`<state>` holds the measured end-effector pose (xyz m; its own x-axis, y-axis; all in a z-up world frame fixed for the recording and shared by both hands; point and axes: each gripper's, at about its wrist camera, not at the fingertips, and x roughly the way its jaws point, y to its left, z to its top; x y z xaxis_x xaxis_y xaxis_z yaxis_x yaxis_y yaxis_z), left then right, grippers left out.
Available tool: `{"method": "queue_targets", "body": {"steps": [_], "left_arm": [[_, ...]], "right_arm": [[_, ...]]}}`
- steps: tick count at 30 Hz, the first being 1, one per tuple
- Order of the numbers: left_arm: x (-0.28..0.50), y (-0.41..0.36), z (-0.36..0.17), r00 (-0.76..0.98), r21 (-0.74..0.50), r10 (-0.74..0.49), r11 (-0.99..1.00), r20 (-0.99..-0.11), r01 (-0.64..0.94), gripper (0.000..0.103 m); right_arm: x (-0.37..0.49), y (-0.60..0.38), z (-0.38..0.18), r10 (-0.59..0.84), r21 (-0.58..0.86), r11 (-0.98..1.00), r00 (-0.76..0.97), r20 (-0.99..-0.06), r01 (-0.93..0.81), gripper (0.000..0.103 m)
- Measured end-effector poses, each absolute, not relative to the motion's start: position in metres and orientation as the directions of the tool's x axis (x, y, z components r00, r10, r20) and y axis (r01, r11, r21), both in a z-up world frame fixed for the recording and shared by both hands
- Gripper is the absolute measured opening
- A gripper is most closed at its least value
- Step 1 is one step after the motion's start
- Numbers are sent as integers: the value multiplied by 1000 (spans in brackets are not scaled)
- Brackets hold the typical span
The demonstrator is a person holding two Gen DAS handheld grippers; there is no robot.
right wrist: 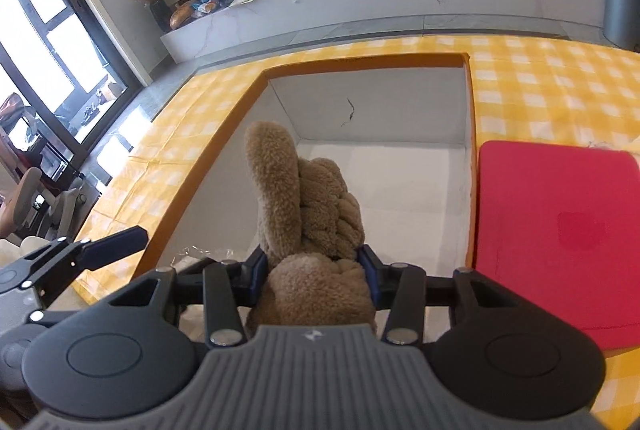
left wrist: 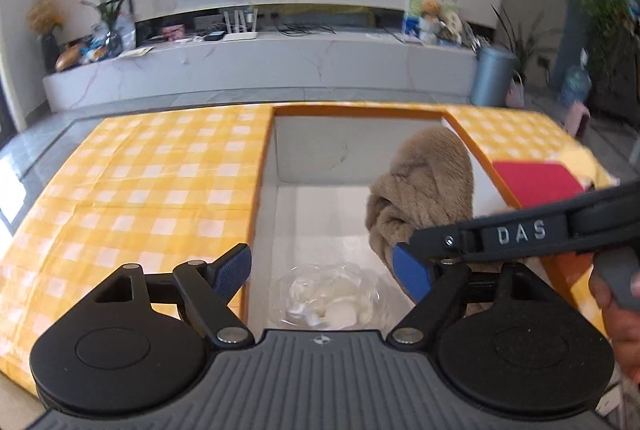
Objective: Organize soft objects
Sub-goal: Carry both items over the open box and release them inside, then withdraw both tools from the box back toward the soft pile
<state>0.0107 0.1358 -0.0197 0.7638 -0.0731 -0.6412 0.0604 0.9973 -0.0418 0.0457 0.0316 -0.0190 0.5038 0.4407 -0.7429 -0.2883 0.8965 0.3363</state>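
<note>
Box: a white-walled open box (right wrist: 372, 97) with an orange rim is seen sunk among the yellow-checked tablecloth (left wrist: 140, 181), its far wall reaching close to the table's far edge.
Plush toy: a tan plush toy (right wrist: 308, 213) is held above the box's interior, towards its right wall in the left wrist view; one long fluffy part is raised upright and a braided part is seen beside it.
Right gripper: the right gripper (right wrist: 314, 270) is clamped on the plush toy, both blue pads pressed into the fur at its lower body.
Left gripper: the left gripper (left wrist: 324, 270) is held over the near end of the box with its jaws spread wide; nothing is gripped between the blue fingertips (left wrist: 236, 270).
Plastic bag: a clear plastic bag (left wrist: 324, 298) with pale soft contents is seen lying on the box floor at the near end, below the left gripper's open jaws.
Red pad: a flat red pad (right wrist: 560, 230) is laid on the tablecloth just beside the box's right rim.
Hand: a hand (left wrist: 616, 310) is seen on the right gripper's handle at the right edge of the left wrist view.
</note>
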Motion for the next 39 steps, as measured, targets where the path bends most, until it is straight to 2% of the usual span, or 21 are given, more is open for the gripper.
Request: {"method": "queue_targets", "body": {"steps": [3, 13, 15, 18, 22, 26, 32, 39], "left_arm": [[16, 150, -22, 749, -101, -112, 993, -653, 60, 94], [13, 169, -18, 759, -90, -71, 996, -647, 17, 93], [13, 173, -17, 764, -111, -81, 994, -640, 12, 92], [13, 183, -18, 761, -137, -76, 990, -644, -16, 87], [13, 192, -19, 758, -154, -66, 987, -648, -46, 86], [12, 198, -18, 760, -174, -71, 983, -646, -57, 86], [10, 205, -17, 762, -209, -85, 975, -643, -68, 86], [6, 201, -12, 767, -212, -74, 974, -637, -82, 86]], "right_arm": [[48, 32, -15, 428, 319, 902, 513, -744, -290, 46], [48, 47, -29, 384, 258, 915, 475, -792, -309, 49], [53, 51, -33, 395, 285, 912, 439, -807, -296, 49], [51, 59, -33, 363, 237, 922, 468, -806, -307, 49], [52, 61, -28, 397, 274, 910, 460, -795, -311, 66], [51, 58, -22, 404, 283, 908, 470, -785, -308, 72], [46, 49, -15, 443, 330, 894, 482, -756, -304, 72], [29, 36, 11, 417, 289, 907, 565, -712, -307, 75]]}}
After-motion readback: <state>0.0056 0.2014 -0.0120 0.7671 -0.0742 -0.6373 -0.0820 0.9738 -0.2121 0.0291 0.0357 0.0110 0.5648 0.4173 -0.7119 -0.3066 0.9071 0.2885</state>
